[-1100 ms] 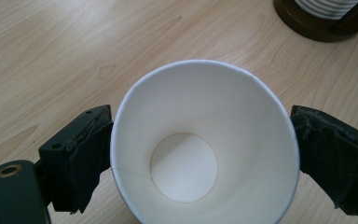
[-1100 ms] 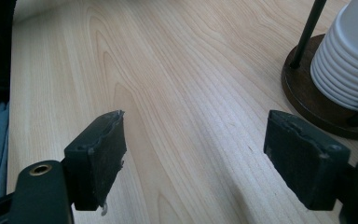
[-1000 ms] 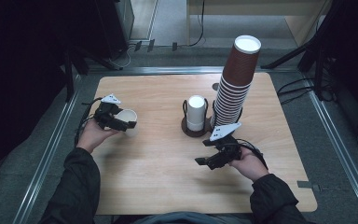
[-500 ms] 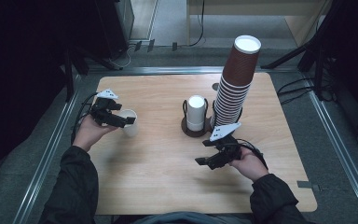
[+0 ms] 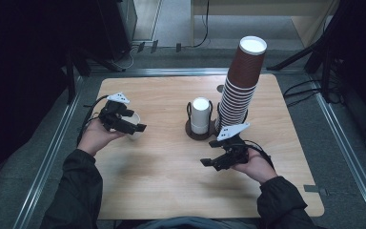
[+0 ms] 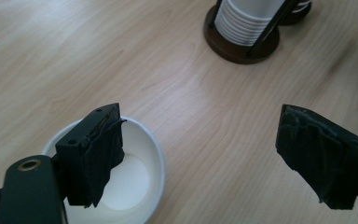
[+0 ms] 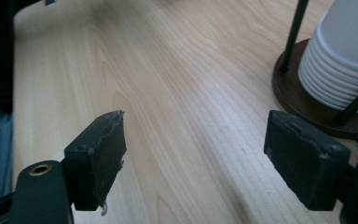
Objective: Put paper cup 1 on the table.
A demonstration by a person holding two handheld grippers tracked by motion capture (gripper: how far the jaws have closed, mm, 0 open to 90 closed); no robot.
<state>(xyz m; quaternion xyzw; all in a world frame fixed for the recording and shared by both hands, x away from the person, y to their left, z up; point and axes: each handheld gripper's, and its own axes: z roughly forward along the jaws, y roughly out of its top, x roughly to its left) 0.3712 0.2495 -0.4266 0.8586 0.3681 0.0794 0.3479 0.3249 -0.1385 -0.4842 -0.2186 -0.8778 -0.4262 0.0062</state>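
Observation:
A small white paper cup (image 5: 134,119) stands upright on the wooden table (image 5: 162,191) at the left. My left gripper (image 5: 138,128) is open over it. In the left gripper view the gripper (image 6: 205,135) is spread wide, and one jaw hangs over the mouth of the cup (image 6: 135,182) while the other is over bare wood. A dark round holder (image 5: 200,132) with a stack of white cups (image 5: 200,112) sits mid-table. My right gripper (image 5: 208,153) is open, low in front of the holder, with nothing between its jaws. In its own view the right gripper (image 7: 196,140) points past the holder (image 7: 298,93).
A tall leaning stack of brown cups (image 5: 240,86) with white rims rises just right of the holder, close behind my right hand. Metal rails (image 5: 52,152) run along the table's left and right sides. Cables (image 5: 305,88) lie on the floor at the right.
The left hand has shifted slightly toward the cup and tilted. The cup, the holder and the right hand have stayed in place.

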